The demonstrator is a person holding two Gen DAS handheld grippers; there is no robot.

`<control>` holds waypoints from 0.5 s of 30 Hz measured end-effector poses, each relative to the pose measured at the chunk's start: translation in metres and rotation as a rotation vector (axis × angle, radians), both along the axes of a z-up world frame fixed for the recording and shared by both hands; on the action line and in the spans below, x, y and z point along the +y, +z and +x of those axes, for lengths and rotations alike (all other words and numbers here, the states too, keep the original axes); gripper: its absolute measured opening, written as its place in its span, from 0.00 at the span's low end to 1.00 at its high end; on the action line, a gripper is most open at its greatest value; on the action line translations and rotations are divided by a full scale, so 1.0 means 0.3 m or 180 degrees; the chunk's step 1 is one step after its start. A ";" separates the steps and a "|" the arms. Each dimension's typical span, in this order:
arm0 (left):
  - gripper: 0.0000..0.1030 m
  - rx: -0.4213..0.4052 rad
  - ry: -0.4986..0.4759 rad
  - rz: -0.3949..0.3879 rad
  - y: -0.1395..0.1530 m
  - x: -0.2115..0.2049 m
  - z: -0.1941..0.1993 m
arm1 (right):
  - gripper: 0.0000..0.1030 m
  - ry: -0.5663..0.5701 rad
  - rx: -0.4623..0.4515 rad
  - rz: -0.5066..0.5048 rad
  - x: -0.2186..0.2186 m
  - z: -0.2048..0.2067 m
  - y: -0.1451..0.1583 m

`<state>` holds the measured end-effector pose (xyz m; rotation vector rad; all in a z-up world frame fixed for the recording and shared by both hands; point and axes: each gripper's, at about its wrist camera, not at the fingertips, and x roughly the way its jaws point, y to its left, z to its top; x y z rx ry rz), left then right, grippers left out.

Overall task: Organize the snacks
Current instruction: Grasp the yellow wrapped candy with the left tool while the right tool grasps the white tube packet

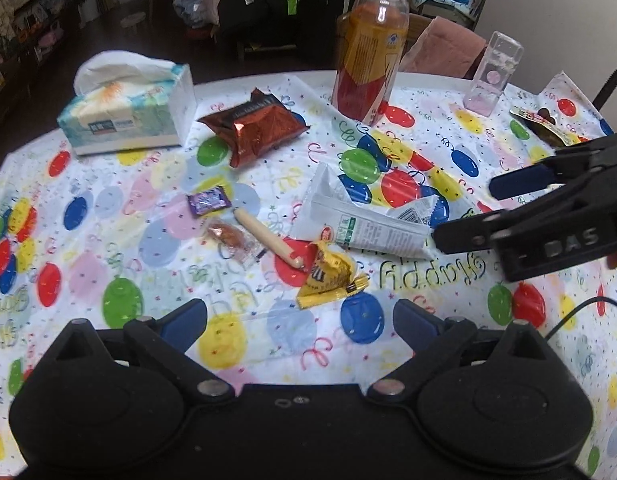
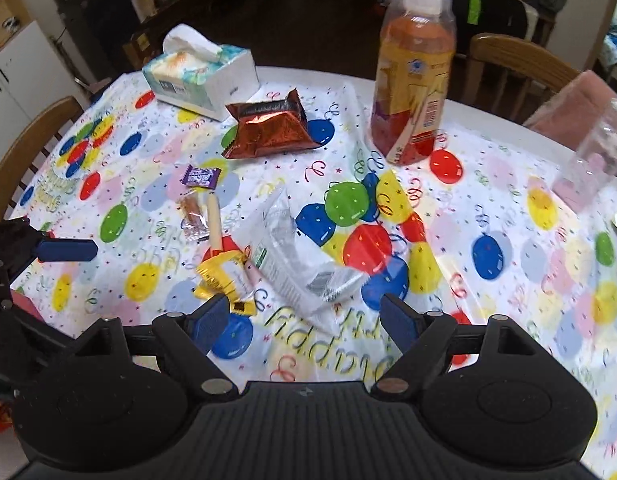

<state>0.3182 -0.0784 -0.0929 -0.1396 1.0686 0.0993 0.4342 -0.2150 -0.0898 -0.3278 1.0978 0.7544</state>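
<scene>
Both claws apart, holding nothing: left claw [image 1: 300, 316] hangs low over the near edge of the counter [image 1: 108, 240], right claw [image 2: 306, 314] sits just short of the white bag [image 2: 296, 264]

Snacks are loose mid-counter, nothing grouped yet: yellow pack [image 1: 328, 272], white bag, beige stick [image 1: 268, 238], clear-wrapped candy [image 1: 228, 238], purple candy [image 1: 209, 200] in a tight cluster; red foil bag [image 1: 254, 128] further back near the tissue box [image 1: 128, 116]

Risks as I judge them:
- yellow pack touches one end of the stick and lies just beside the white bag. A claw closing there likely grabs two things or flicks the stick away
- white bag looks flat and slack. Pinching an edge probably folds it, it slips out
- small candies lie flat on the plastic cover [image 2: 488, 208]. Fingers could catch the cover and drag it, and everything shifts with it
- tall bottle [image 2: 414, 72] stands behind the cluster, clear cup [image 1: 494, 76] to its right. Cover drag or a wide sweep to the red foil bag could topple either
- the claws are close to each other, right one in the left view just beside the white bag. If both go for the cluster they collide

Safer to take the outliers first, one claw at a time
</scene>
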 end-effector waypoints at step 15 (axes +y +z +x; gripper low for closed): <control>0.68 0.0248 0.0179 -0.0327 -0.130 -0.016 0.154 | 0.66 0.0060 0.0147 -0.0151 0.140 0.125 -0.167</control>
